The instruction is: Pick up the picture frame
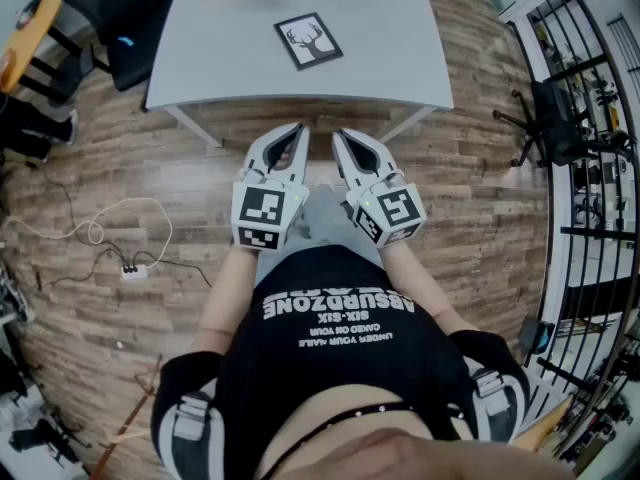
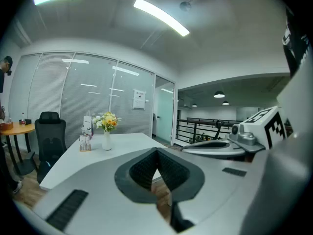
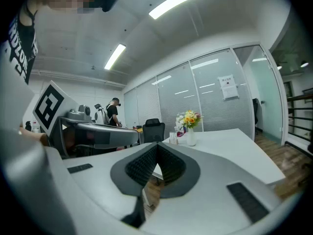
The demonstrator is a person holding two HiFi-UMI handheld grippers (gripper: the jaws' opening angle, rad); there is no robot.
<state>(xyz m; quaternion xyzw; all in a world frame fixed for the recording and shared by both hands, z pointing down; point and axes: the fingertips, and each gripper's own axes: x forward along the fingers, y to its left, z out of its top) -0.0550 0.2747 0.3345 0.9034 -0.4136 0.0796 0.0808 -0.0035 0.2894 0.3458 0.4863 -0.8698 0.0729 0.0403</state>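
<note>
A black picture frame (image 1: pixel 308 40) with a white deer print lies flat on the white table (image 1: pixel 380 78), near its middle. Both grippers are held side by side in front of the person's body, short of the table's near edge. My left gripper (image 1: pixel 298 128) is shut with nothing between its jaws, and its tips (image 2: pixel 157 152) meet. My right gripper (image 1: pixel 338 134) is shut too and holds nothing, with its tips (image 3: pixel 156 147) together. The frame does not show in either gripper view.
A vase of flowers (image 2: pixel 107 129) and small items stand at the table's far end; the vase (image 3: pixel 190 127) also shows in the right gripper view. A black office chair (image 1: pixel 560 118) and railing are at the right, bags (image 1: pixel 100 18) at the left, cables (image 1: pixel 110 243) on the wooden floor.
</note>
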